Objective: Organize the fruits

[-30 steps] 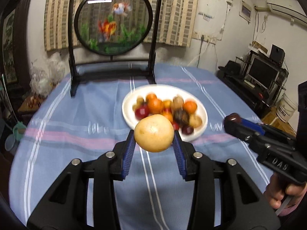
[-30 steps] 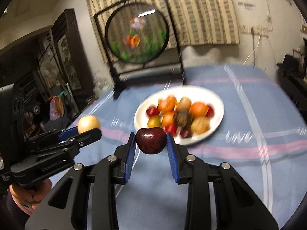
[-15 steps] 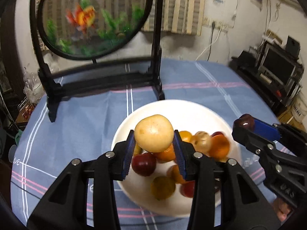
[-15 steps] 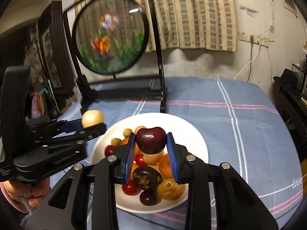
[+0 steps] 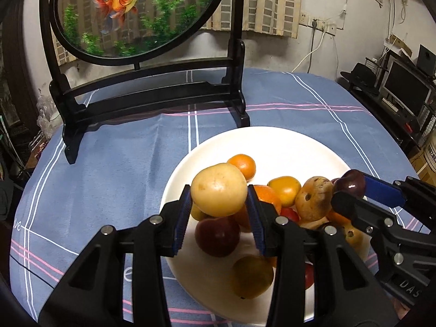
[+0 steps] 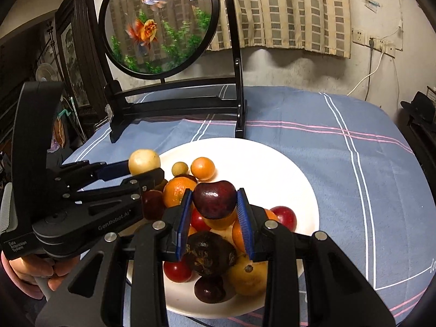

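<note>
A white plate [image 5: 286,150] [image 6: 272,169] on the blue checked tablecloth holds a heap of several fruits: oranges, red and dark plums, yellow ones. My left gripper [image 5: 218,190] is shut on a pale yellow round fruit [image 5: 218,189] and hangs just above the left of the heap. My right gripper [image 6: 214,196] has a dark red plum [image 6: 215,199] between its blue pads above the middle of the heap; its jaws are opening, and the pads still touch the plum. Each gripper shows in the other's view: the left gripper [image 6: 147,169], the right gripper [image 5: 351,188].
A round goldfish screen on a black stand [image 5: 152,92] [image 6: 174,100] rises right behind the plate. Shelves with a monitor [image 5: 403,90] stand past the table's right edge. A person's hand [image 6: 24,272] grips the left tool's handle. Bare cloth [image 5: 109,177] lies left of the plate.
Both grippers came forward and down with their fruits, from in front of the plate to right above the heap. In the last half second they barely shifted.
</note>
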Available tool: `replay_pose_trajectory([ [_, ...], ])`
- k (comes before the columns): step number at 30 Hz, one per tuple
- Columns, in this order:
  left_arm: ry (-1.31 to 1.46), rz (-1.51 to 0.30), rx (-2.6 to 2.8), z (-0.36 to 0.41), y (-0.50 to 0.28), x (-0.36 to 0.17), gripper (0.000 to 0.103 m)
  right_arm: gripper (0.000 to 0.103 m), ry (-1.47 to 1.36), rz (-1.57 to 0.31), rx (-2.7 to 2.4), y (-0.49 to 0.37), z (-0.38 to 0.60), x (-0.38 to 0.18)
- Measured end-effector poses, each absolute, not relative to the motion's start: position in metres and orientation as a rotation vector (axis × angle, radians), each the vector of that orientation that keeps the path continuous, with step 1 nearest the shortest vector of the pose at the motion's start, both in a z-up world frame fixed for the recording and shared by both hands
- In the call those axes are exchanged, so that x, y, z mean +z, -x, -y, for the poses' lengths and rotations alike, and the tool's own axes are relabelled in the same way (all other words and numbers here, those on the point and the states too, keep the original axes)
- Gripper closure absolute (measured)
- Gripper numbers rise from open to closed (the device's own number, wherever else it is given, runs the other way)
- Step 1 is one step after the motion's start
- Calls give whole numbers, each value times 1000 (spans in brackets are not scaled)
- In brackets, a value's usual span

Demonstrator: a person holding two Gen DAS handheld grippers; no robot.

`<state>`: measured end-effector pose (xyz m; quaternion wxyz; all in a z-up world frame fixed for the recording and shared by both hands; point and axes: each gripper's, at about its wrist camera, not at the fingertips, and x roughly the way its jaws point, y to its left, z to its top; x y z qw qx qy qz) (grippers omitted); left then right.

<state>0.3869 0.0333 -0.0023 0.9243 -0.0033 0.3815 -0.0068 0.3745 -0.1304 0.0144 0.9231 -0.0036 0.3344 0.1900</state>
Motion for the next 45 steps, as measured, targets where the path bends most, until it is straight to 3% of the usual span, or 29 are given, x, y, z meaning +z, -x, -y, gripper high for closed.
replay_pose_trajectory([
  [1,7,-782,-10,-33,-385,-1,56,62,5,-687,389,-374,131,15],
  [2,6,-769,1,-34,-382,2,40,58,4,-685,385,-372,132,17],
  [3,2,-751,16,-34,-378,6,34,49,6,-682,380,-370,133,18],
  [4,-5,-727,34,-34,-373,11,26,46,10,-676,374,-367,133,21],
  [8,-8,-694,33,-35,-351,31,11,39,39,-663,368,-352,135,28],
  [11,-5,-678,23,-36,-326,42,6,39,31,-663,377,-330,139,36],
  [13,-14,-667,22,-34,-309,48,4,33,27,-660,379,-316,141,40],
  [14,-23,-664,23,-33,-296,51,4,25,31,-660,376,-308,142,42],
  [15,-31,-661,18,-33,-284,53,4,7,38,-655,371,-298,142,45],
  [16,-37,-656,16,-32,-273,55,4,1,49,-641,365,-287,143,48],
  [29,-30,-653,40,-22,-143,45,4,1,152,-581,376,-166,143,50],
  [45,-25,-666,40,-13,-95,38,4,1,166,-591,389,-117,150,38],
])
